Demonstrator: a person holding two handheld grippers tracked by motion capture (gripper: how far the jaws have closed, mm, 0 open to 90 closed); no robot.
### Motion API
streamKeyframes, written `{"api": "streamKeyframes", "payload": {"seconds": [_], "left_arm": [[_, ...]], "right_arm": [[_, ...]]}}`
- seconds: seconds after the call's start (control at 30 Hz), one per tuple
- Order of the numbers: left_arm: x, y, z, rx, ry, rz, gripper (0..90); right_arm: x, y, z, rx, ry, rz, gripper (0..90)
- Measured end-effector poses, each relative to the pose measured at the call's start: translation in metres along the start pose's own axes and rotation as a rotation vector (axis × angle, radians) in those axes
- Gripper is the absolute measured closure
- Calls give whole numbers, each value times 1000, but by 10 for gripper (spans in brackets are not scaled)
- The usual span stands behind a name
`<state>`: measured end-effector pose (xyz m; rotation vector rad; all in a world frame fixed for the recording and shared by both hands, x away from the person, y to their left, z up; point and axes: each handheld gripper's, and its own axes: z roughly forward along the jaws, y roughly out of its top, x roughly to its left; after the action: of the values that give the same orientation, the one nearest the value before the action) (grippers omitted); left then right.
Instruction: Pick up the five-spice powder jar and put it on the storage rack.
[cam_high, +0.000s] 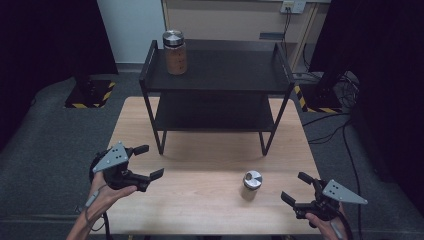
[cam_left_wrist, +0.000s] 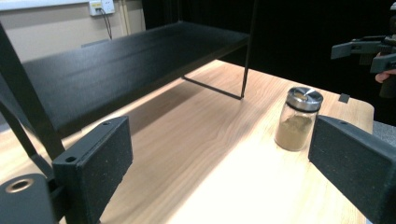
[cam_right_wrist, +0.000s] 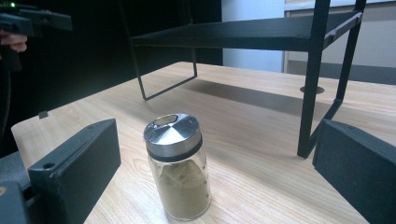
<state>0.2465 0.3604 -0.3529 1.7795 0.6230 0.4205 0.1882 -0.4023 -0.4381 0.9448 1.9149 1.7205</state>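
I keep the black shelf (cam_high: 215, 75) clear at the far side. The spice jar (cam_high: 251, 185) stands upright near the table's right front. My right gripper (cam_high: 299, 189), wide open and empty, should straddle it squarely below the lid; the left gripper (cam_high: 149, 162) also gapes empty.

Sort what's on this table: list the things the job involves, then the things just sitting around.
In the job:
spice jar, standing between the open fingers of the right gripper
left gripper, open, empty

Just there:
black shelf rack
brown jar on its top shelf
table

High view looks down; both gripper views sit low, sharing the spice jar (cam_right_wrist: 177, 168).
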Motion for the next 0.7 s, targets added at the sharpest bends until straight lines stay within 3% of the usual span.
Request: {"api": "streamKeyframes", "payload": {"seconds": [0.37, 0.7], "left_arm": [[-10, -30, 0, 28, 23, -24, 46], [-20, -46, -2, 62, 50, -11, 47]], "right_arm": [[1, 0, -1, 3, -6, -4, 14], [2, 0, 0, 6, -10, -5, 14]]}}
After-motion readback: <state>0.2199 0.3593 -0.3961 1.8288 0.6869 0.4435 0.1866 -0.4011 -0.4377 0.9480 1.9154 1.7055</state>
